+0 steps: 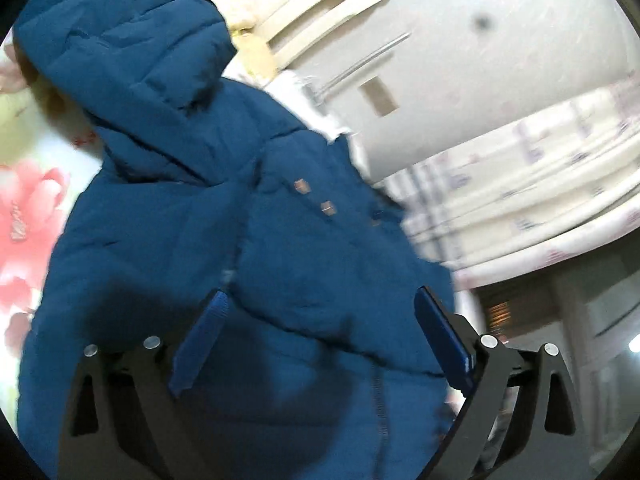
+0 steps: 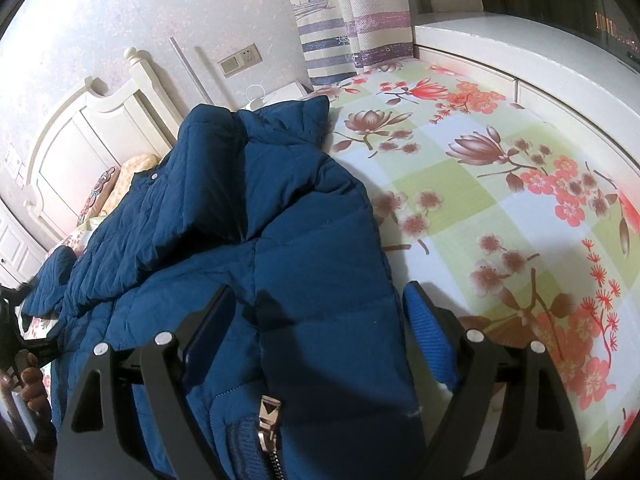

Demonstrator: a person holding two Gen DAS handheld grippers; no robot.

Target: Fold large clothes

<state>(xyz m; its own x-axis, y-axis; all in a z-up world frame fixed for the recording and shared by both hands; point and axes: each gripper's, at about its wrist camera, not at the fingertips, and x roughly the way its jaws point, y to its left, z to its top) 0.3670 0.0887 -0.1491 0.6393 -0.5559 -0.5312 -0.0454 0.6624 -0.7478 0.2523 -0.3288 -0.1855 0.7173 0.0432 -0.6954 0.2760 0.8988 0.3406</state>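
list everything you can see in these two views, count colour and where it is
dark blue quilted puffer jacket with hood: one, spread on the bed, under both grippers
silver metal zipper pull: one, on the jacket's front near the right gripper
floral bedsheet in pink, green and white checks: one, covering the bed
cream wooden headboard: one, at the bed's head by the wall
striped curtain with a boat print: one, white, navy and purple, behind the bed
beige wall switch plate: one, on the wall
left gripper: black with blue pads, open, over the jacket
right gripper: black with blue pads, open, astride the jacket's edge
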